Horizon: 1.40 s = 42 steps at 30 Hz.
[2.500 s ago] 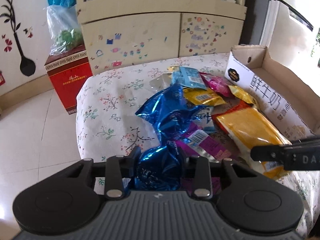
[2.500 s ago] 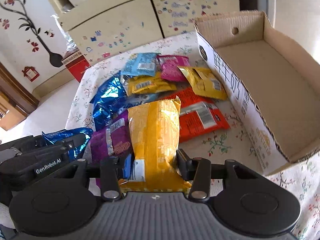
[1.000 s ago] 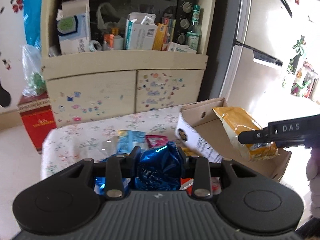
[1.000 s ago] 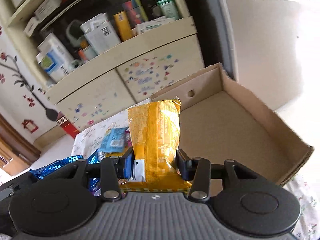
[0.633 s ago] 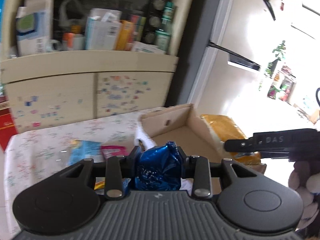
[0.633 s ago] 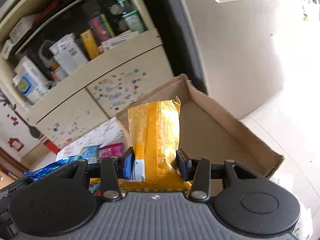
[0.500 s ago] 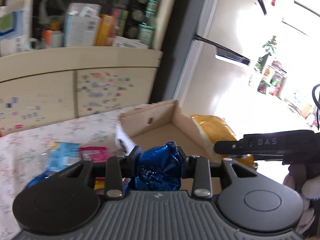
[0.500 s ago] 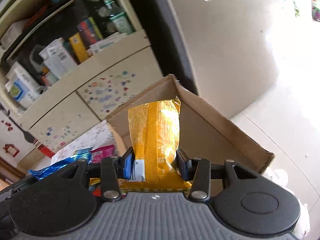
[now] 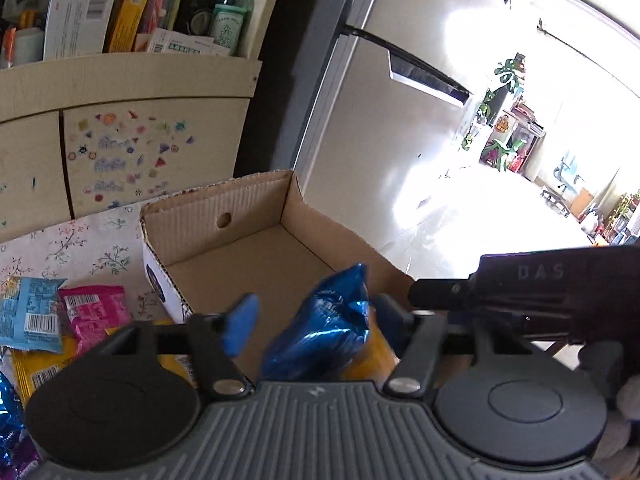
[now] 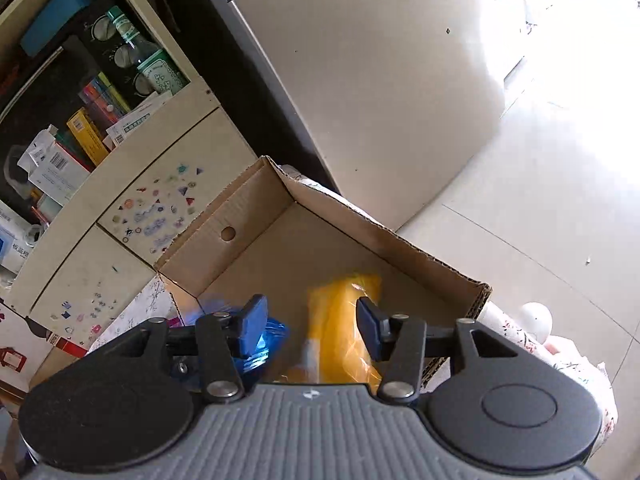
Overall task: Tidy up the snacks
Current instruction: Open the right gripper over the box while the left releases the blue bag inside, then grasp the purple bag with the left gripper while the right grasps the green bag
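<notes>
Both grippers hang over the open cardboard box (image 9: 256, 240). My left gripper (image 9: 316, 320) is open; the shiny blue snack bag (image 9: 320, 328) sits loose between its spread fingers, over the box's near end. My right gripper (image 10: 312, 324) is open too; the yellow snack bag (image 10: 340, 332) is blurred between its fingers, touching neither pad, above the box floor (image 10: 320, 248). The blue bag shows at the left of the right wrist view (image 10: 264, 340). The right gripper's body (image 9: 540, 292) crosses the right of the left wrist view.
Light blue (image 9: 28, 312), pink (image 9: 96, 308) and yellow (image 9: 40, 372) snack packets lie on the floral tablecloth (image 9: 80, 244) left of the box. A stickered cabinet (image 9: 140, 148) with cluttered shelves stands behind. A fridge (image 10: 380, 80) stands at the right.
Both grippers carried their bags from the table up over the box. In the last half second both opened: the blue bag and the yellow bag have come free of the pads.
</notes>
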Tool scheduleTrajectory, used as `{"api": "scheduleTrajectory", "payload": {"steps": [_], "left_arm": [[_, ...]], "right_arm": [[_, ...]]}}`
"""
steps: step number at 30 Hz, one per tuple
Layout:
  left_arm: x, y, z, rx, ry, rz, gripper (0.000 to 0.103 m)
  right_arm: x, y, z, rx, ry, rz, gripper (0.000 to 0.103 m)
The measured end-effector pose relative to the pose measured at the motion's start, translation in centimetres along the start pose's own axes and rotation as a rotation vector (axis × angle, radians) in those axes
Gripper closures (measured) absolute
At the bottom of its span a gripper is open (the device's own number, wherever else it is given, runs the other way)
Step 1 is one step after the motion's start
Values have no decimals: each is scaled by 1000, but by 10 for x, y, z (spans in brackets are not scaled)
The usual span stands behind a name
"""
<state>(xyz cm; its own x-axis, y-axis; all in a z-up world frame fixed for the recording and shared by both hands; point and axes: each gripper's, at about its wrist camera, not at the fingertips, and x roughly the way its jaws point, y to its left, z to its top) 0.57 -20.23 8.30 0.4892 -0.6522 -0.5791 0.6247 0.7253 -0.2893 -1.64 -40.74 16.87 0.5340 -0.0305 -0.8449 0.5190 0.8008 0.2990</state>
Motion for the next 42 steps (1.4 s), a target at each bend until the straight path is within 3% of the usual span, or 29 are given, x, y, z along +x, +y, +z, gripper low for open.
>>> {"api": "scheduleTrajectory", "payload": {"steps": [2,9,14,27,35,42], "left_arm": [[-2,-3,1,24,4,20,23],[-30,11,9,30,-5,97,17],[-54,35,8,-32,-2,134,16],[-92,98,-20,-136,75,304,13],[-104,125,-45,-168,132,342,13],[-94,142,-74,-258,223,362,13]], "right_arm": [[0,1,0,-5,2,4,38],[1,8,-2,-31,18,35,34],[-2,16,-5,-84,10,54,24],[0,59,-32,-303,68,164,23],[3,84,-55,-427,127,248,23],[6,102,-82,-543,198,287,23]]}}
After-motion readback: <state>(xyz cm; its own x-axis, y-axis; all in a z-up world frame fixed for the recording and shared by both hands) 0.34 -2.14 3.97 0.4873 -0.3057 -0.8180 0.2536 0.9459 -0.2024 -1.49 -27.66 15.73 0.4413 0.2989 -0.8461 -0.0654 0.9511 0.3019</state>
